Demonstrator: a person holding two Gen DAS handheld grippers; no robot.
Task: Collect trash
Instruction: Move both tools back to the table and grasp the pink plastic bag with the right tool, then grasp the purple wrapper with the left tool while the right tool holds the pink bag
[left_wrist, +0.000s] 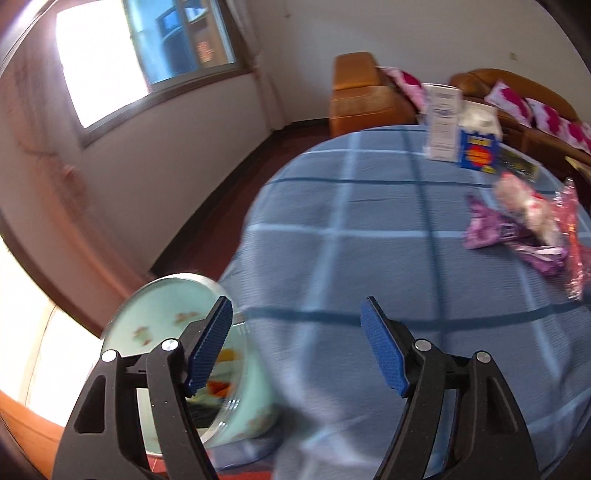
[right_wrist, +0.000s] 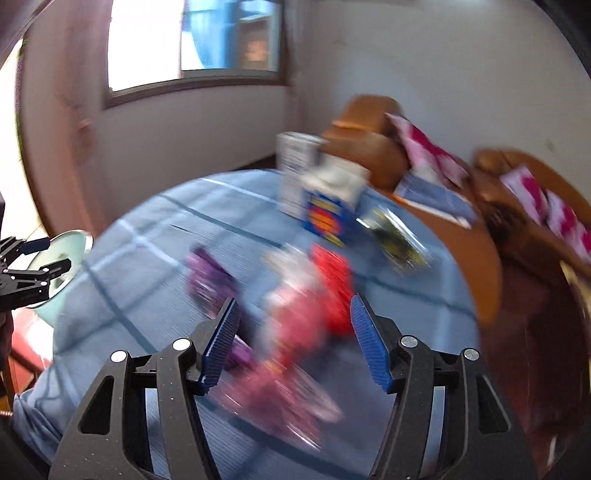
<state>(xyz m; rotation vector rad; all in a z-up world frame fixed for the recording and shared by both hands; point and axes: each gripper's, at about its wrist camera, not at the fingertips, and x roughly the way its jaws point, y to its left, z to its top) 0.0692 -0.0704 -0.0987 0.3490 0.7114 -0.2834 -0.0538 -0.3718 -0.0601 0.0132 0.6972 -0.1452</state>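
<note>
Daylight floods in through the window (left_wrist: 147, 55), its panes blown out to white glare. Both fisheye views bend and darken at the rims. The right wrist view is heavily motion-smeared, especially the wrappers (right_wrist: 295, 295); the left wrist view is only mildly soft.

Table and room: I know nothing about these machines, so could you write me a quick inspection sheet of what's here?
Surface: round table under a blue checked cloth.
Job's things: purple wrapper, pink wrapper, pale crumpled wrapper; pale green bin at the table's edge, scraps inside.
Clutter: white carton, blue box, a clear packet.
Grippers: left gripper and right gripper both open, nothing held.
Cables: nothing seen.
Surroundings: window, orange sofa with pink cushions.
</note>
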